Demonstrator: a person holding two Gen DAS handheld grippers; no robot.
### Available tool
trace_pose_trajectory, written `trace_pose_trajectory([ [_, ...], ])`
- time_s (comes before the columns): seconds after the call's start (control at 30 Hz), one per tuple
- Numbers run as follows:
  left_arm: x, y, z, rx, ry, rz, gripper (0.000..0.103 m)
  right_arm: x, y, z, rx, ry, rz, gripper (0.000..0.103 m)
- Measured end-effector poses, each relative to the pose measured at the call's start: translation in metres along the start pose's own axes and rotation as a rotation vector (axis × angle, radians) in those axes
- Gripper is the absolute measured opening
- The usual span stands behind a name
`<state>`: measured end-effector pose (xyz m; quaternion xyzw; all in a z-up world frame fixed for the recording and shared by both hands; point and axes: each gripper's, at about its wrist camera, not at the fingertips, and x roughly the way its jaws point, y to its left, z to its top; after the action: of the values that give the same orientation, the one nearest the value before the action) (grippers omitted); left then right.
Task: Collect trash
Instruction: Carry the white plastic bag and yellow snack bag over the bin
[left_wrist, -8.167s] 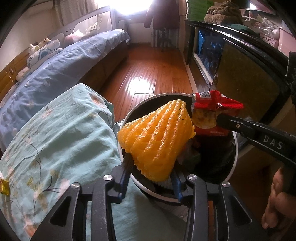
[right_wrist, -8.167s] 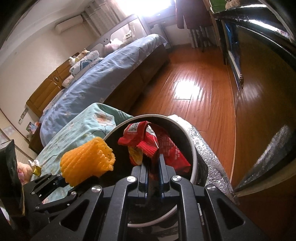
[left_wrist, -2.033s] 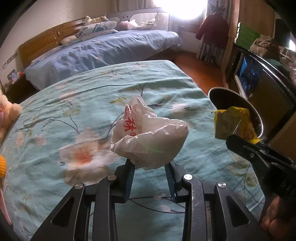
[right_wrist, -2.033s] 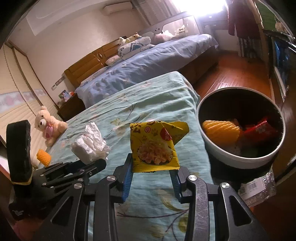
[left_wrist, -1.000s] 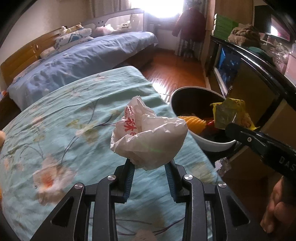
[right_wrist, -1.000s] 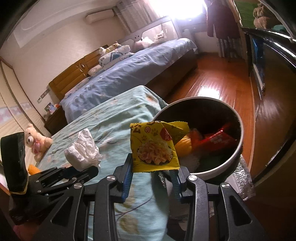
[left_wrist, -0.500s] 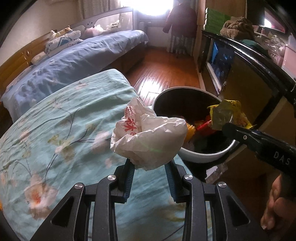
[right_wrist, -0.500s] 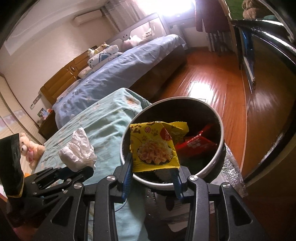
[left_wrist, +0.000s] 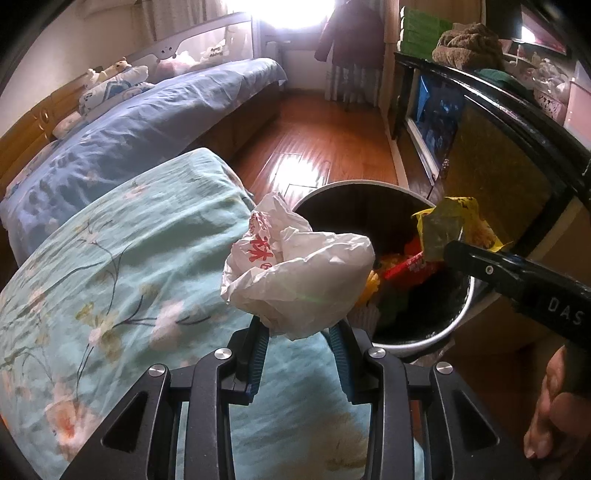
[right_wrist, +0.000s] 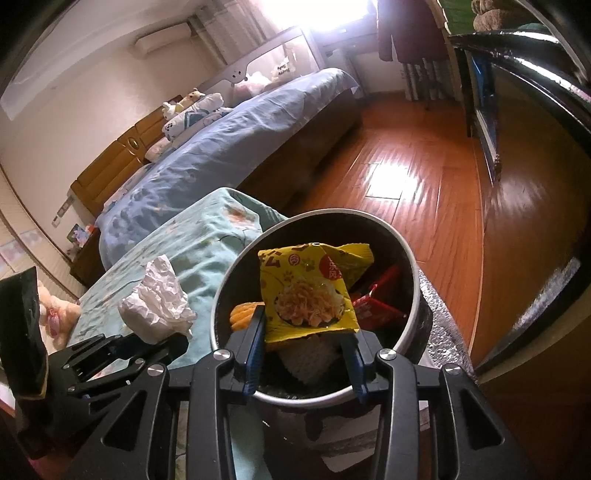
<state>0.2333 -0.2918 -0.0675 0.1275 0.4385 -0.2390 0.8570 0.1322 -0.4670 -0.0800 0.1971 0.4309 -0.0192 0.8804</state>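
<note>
Trash goes in both grippers at this moment. Left gripper (left_wrist: 299, 332) is clamped on a crumpled white plastic bag (left_wrist: 295, 273) with red printing, its blue-lined fingers (left_wrist: 258, 347) pressing the lower folds of the bag from either side. The bag hangs above the corner of a bed covered in a teal floral blanket (left_wrist: 122, 266), just beside the near rim of a round trash bin (left_wrist: 439, 332). Right gripper (right_wrist: 304, 336) is clamped on a yellow snack wrapper (right_wrist: 308, 291), the wrapper's bottom edge caught between the blue pads (right_wrist: 255, 343), with the open torn top standing upward. In the right wrist view the wrapper sits directly over the mouth of the bin (right_wrist: 413, 332), inside the circle of its pale rim.

Down in the bin lie a red wrapper (right_wrist: 376, 306), an orange foam fruit net (right_wrist: 242, 315) and something white (right_wrist: 310, 356) that is partly hidden by the held wrapper. The bin stands on the wooden floor (right_wrist: 417, 177) between the teal bed and a dark cabinet (left_wrist: 517, 155) with a glossy black edge. A silvery foil sheet (right_wrist: 439, 325) lies beside the bin's base.

Part of a hand (left_wrist: 557, 406) shows at the lower right of the left wrist view, gripping the handle of the right gripper. Beyond the teal bed stands a second bed with a blue cover (left_wrist: 147, 122) and pillows near its headboard
</note>
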Motion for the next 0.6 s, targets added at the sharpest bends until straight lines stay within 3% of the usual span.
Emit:
trace_pose_trajectory([
  [0.6,0.033,-0.010,0.024,0.015,0.044,-0.026,0.032,0.021,-0.016,0.011,0.021,0.043,-0.014,0.040],
])
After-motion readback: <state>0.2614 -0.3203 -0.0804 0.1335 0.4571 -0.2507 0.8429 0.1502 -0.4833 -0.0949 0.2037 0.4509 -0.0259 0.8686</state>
